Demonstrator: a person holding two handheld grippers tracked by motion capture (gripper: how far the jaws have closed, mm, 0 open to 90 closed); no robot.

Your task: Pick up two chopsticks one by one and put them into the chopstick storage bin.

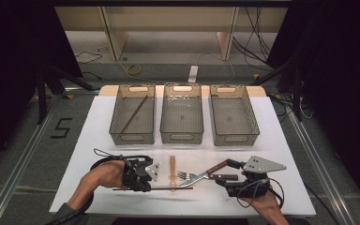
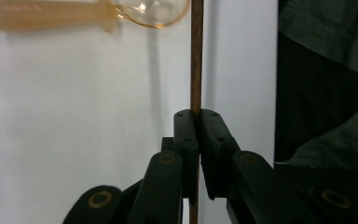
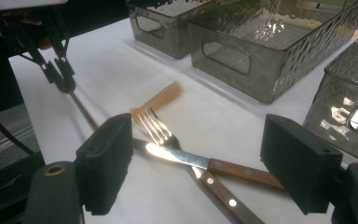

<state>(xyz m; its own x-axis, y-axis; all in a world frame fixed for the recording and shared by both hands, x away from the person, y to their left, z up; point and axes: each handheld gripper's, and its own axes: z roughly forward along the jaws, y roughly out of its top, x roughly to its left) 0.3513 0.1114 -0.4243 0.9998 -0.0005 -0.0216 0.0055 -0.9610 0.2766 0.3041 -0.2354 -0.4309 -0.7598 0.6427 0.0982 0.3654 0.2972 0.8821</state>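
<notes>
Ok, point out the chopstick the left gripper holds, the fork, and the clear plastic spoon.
chopstick (image 2: pixel 196 56), left gripper view, on its shaft above the jaws.
fork (image 3: pixel 154 128), right gripper view, on its tines.
clear plastic spoon (image 2: pixel 151 11), left gripper view, on its bowl.

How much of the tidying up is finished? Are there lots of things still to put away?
Done: one brown chopstick already lies in the left bin. In hand: the left gripper is shut on a second chopstick. Left: the clear amber spoon, the fork and the knife still lie on the white table, between the open jaws of the right gripper. The middle bin and right bin look empty.
</notes>
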